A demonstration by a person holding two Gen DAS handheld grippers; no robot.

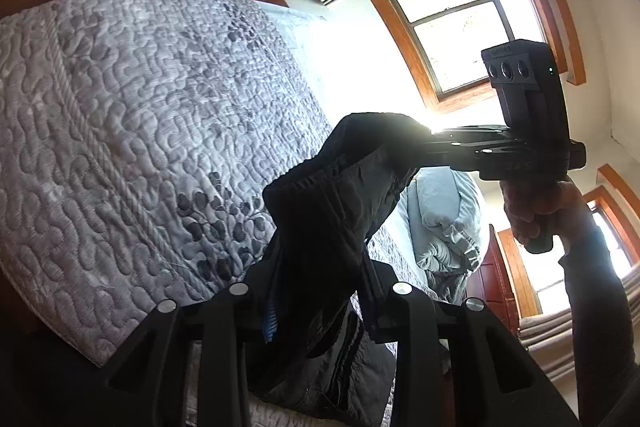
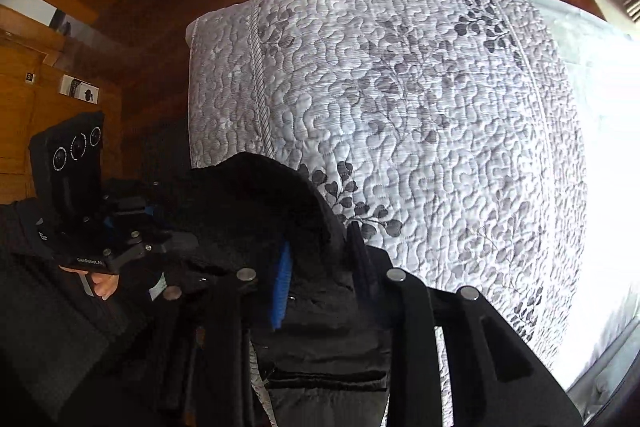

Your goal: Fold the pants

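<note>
The left hand-held gripper [image 1: 320,267] and right hand-held gripper [image 2: 316,267] each clamp the black pants [image 1: 336,195], stretched left-right between them, above the bed's [image 2: 420,87] near edge

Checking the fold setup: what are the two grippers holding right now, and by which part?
Both grip the black pants: the left gripper and right gripper are each shut on the upper edge, apparently the waistband, holding it above the quilt.

Left gripper [image 1: 320,307]: matte black, silver round screws, blue finger pad at 7 o'clock. Right hand [image 1: 536,211]: bare skin, dark sleeve.
</note>
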